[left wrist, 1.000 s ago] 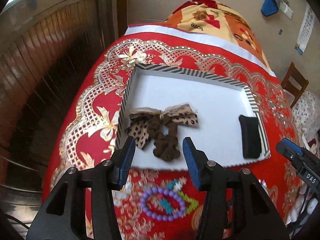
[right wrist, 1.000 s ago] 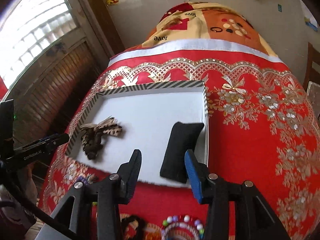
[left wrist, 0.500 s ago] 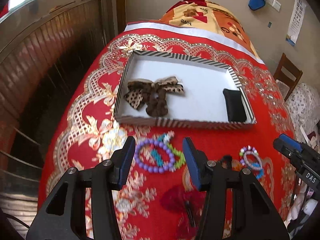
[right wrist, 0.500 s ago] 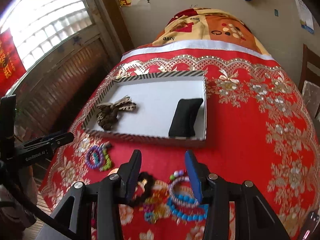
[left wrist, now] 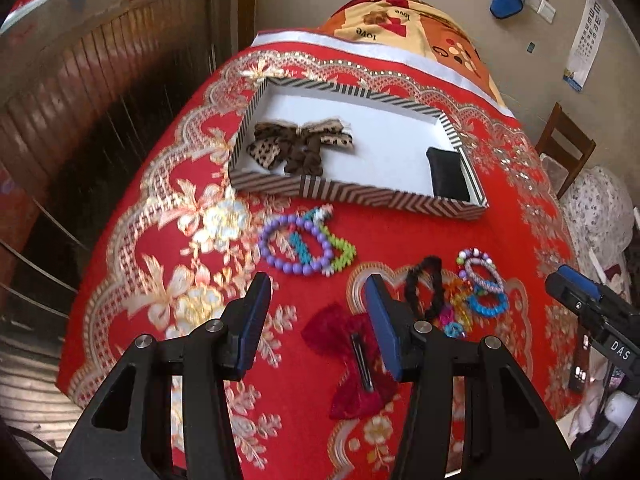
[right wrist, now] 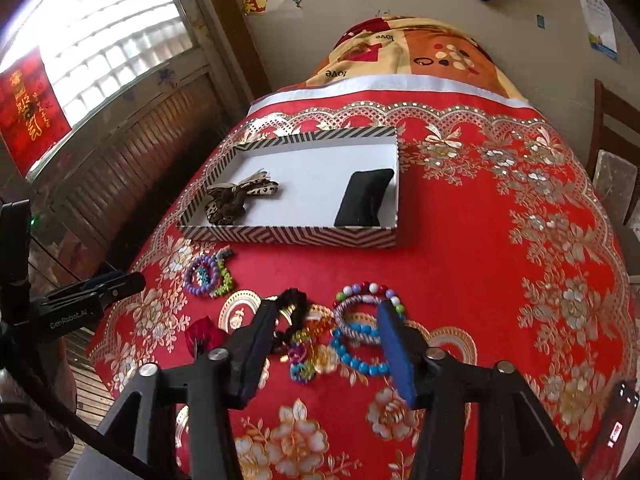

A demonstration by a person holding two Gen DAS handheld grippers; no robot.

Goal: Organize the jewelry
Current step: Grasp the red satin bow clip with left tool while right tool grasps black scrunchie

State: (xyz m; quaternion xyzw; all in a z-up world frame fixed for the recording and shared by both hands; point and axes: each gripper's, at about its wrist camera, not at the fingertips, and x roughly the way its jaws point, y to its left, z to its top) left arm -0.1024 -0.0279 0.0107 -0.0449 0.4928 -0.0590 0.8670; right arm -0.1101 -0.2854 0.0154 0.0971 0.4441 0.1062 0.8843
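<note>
Through the left wrist camera I see my left gripper (left wrist: pixel 318 294) with its blue-padded jaws spread and nothing between them, hovering over the red tablecloth with gold flower embroidery (left wrist: pixel 400 224). At twelve o'clock sits the shallow white tray with a striped chevron rim (left wrist: pixel 360 191); inside it a leopard-print fabric bow (left wrist: pixel 298 146) lies at the nine o'clock end and a black velvet cushion (left wrist: pixel 448 173) at the three o'clock end. Just below the tray a purple bead bracelet (left wrist: pixel 294 246) lies tangled with green and teal bands. A dark red lace bow clip (left wrist: pixel 354 364) lies between the jaw tips and lower, apart from them; only this view shows it whole. At two o'clock from the tips a black scrunchie (left wrist: pixel 425 291) lies beside a cluster of multicoloured bead bracelets (left wrist: pixel 482 282). The other gripper's tip pokes in at three o'clock.

Through the right wrist camera my right gripper (right wrist: pixel 328 312) is opening its jaws, with nothing pinched; the bracelet cluster (right wrist: pixel 362 330) and the scrunchie (right wrist: pixel 294 312) lie on the cloth right under the gap. The tray (right wrist: pixel 304 236) sits at twelve o'clock, the purple bracelet (right wrist: pixel 204 276) at ten. The red bow (right wrist: pixel 204 338) is mostly hidden behind the left jaw. Only here do I see a bright window (right wrist: pixel 100 36) at eleven o'clock.
</note>
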